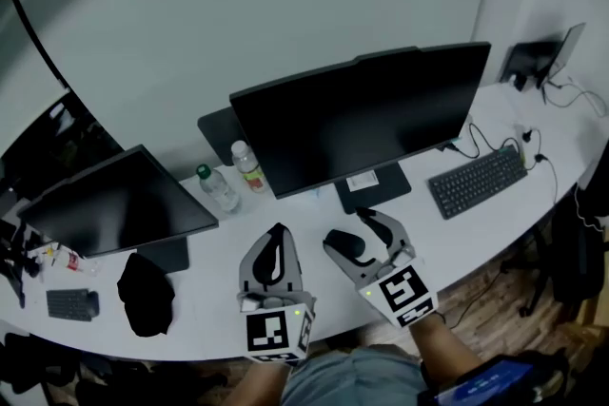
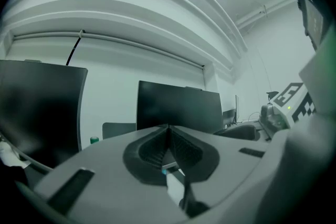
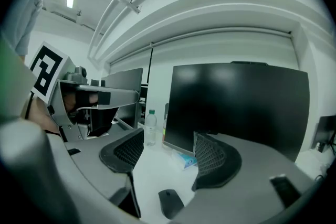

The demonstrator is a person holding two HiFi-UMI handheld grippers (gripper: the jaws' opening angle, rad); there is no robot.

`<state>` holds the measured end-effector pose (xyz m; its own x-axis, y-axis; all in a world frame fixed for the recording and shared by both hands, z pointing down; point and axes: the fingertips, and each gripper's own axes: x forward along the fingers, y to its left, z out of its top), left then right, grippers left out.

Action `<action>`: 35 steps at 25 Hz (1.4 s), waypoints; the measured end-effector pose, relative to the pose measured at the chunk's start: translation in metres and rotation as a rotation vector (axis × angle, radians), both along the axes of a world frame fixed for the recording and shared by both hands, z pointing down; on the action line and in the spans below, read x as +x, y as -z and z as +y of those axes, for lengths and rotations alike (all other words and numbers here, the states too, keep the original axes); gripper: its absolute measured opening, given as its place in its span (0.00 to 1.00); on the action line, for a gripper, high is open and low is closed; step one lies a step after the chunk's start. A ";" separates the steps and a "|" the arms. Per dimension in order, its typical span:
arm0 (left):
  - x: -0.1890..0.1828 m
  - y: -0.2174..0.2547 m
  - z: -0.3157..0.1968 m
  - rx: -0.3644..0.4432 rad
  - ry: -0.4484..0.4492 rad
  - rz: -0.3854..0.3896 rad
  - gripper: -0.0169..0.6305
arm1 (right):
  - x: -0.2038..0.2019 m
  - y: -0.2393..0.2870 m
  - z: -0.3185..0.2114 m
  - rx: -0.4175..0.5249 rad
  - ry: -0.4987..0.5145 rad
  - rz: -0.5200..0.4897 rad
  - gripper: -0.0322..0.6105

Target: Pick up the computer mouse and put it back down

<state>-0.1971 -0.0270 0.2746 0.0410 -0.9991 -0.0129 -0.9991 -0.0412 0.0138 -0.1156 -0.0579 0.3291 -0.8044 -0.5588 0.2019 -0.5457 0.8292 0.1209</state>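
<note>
The black computer mouse (image 1: 345, 243) (image 3: 170, 202) lies on the white desk (image 1: 447, 233), in front of the large monitor's stand. My right gripper (image 1: 350, 228) (image 3: 168, 136) is open, held low over the desk. Its two ribbed pads (image 3: 126, 150) stand either side of the mouse without touching it. My left gripper (image 1: 277, 235) (image 2: 168, 129) hovers beside it to the left, jaws shut together with nothing between them. In the right gripper view the left gripper (image 3: 86, 107) shows at the left edge.
A large monitor (image 1: 366, 119) stands just beyond the grippers, a second monitor (image 1: 109, 204) to the left. Two plastic bottles (image 1: 218, 188) (image 1: 249, 166) stand between them. A keyboard (image 1: 479, 181) lies right, a black bundle (image 1: 146, 293) left. A small blue-white packet (image 3: 185, 160) lies ahead.
</note>
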 end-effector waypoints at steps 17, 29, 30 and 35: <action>-0.014 -0.015 -0.035 -0.048 0.030 0.025 0.04 | -0.019 -0.014 -0.036 -0.035 0.080 0.023 0.57; -0.021 -0.089 -0.019 -0.236 0.174 0.062 0.04 | -0.018 -0.115 -0.030 -0.219 0.212 0.170 0.59; -0.022 -0.096 -0.018 -0.252 0.185 0.068 0.04 | -0.017 -0.125 -0.029 -0.232 0.218 0.184 0.59; -0.022 -0.129 -0.013 -0.331 0.231 0.107 0.04 | -0.012 -0.174 -0.028 -0.303 0.247 0.237 0.60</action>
<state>-0.2189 -0.0404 0.4036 -0.1690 -0.9327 0.3185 -0.9736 0.2083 0.0931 -0.1275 -0.0858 0.5035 -0.8178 -0.2434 0.5215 -0.3140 0.9481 -0.0499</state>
